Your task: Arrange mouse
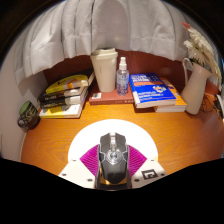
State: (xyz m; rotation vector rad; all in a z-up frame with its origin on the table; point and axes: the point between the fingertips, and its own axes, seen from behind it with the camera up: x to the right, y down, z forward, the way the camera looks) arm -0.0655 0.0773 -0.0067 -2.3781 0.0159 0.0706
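A dark grey computer mouse sits between my two fingers, its nose pointing away from me. The magenta pads press against both of its sides. My gripper is shut on the mouse, over a white round mouse mat on the wooden desk. I cannot tell whether the mouse rests on the mat or is lifted off it.
Beyond the mat stand a small clear bottle on a red book, a white bag, a blue book, a stack of books and a white jug. A white curtain hangs behind.
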